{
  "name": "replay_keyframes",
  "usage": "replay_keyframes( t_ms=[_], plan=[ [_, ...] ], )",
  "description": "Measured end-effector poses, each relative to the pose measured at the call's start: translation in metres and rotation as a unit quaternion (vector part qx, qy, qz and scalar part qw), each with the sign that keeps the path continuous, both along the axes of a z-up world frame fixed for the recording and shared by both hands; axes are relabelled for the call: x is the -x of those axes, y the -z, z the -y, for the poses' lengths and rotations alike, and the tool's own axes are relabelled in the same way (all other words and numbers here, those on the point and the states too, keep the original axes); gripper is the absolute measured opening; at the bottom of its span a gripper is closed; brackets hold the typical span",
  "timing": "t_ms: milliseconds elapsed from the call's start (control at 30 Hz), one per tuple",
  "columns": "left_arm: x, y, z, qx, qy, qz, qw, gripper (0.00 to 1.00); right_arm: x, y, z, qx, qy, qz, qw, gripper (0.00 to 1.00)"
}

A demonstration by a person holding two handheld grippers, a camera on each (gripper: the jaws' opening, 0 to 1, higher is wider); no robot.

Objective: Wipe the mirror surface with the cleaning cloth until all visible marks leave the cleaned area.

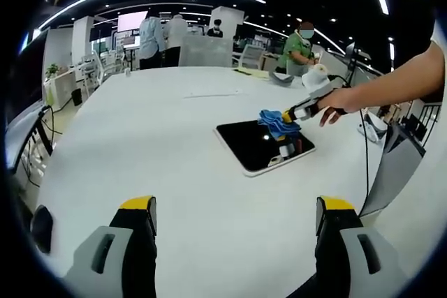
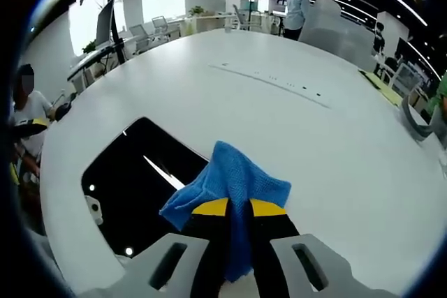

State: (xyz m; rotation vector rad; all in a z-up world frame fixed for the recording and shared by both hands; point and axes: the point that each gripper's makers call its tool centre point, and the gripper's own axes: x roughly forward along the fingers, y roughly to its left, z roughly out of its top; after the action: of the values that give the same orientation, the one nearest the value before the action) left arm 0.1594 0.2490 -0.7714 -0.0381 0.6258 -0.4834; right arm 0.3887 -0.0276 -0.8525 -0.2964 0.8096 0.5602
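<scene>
On table (image 1: 174, 165): one mirror (image 1: 262, 146), one cloth (image 2: 234, 183).

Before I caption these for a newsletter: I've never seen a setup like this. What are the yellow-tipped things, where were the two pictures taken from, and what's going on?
There is no robot here. A person holds a two-jaw tool in each hand, and each tool carries a fisheye camera looking along its own jaws.

In the left gripper view, the left gripper is open and holds nothing above a large white table. Farther off it shows the right gripper, in the person's hand, at the mirror.

The right gripper view is the close-up: the right gripper is shut on the blue cleaning cloth, at the edge of the dark mirror, which lies flat on the table.
</scene>
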Motion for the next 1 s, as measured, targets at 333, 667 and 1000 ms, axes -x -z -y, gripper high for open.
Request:
replay_keyframes(
  t_ms=[333, 667, 1000],
  plan=[
    [-0.002, -0.003, 0.002, 0.0, -0.001, 0.004, 1.0, 0.96, 0.007, -0.004, -0.003, 0.003, -0.008, 0.012, 0.9999, 0.09],
    [-0.001, -0.002, 0.007, 0.0, 0.003, 0.002, 1.0, 0.96, 0.012, -0.005, -0.005, -0.013, -0.012, 0.01, 0.9998, 0.14],
    [-0.002, -0.005, 0.011, 0.002, 0.007, 0.006, 1.0, 0.96, 0.019, -0.006, -0.008, -0.018, -0.017, 0.008, 0.9997, 0.18]
  ],
)
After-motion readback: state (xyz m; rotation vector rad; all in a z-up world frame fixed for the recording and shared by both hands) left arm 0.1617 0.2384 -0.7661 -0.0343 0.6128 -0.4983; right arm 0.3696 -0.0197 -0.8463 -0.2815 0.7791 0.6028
